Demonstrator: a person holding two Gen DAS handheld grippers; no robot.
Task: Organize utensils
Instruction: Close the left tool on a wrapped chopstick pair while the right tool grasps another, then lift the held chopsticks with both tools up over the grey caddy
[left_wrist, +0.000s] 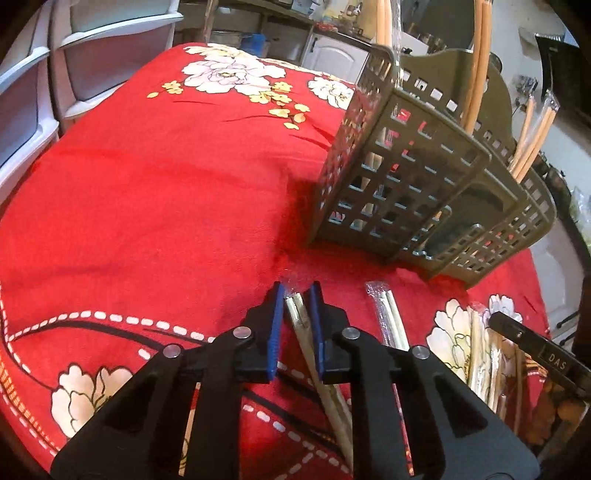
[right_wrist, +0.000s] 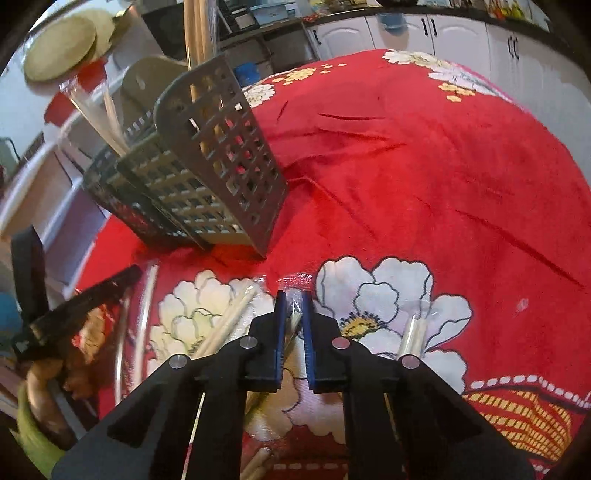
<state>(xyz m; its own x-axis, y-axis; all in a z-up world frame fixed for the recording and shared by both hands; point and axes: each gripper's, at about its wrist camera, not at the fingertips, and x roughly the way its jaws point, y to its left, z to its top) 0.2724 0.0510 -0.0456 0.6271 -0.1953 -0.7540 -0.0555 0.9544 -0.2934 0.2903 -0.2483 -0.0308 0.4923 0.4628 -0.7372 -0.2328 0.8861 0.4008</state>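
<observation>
The left gripper (left_wrist: 298, 291) is low over the red floral tablecloth (left_wrist: 147, 192), its blue-padded fingers (left_wrist: 275, 332) drawn narrow on either side of a wrapped pair of chopsticks (left_wrist: 295, 310); the pair's tip lies between the pads and its length runs back under the gripper, though whether the pads actually press it I cannot tell; a second wrapped pair (left_wrist: 384, 317) lies just to the right, apart from the fingers; the grey slotted utensil caddy (left_wrist: 406, 177) stands ahead and to the right with chopsticks upright in its compartments (left_wrist: 476, 66).

The right gripper (right_wrist: 293, 299) is likewise low over the cloth, fingers (right_wrist: 280, 332) narrow around the plastic-wrapped end of another chopstick pair (right_wrist: 295, 310), which sits between the pads; contact is unclear; a loose pair (right_wrist: 229, 321) lies to its left, another wrapped pair (right_wrist: 415, 328) to its right; the caddy (right_wrist: 207, 158) stands ahead to the left.
</observation>
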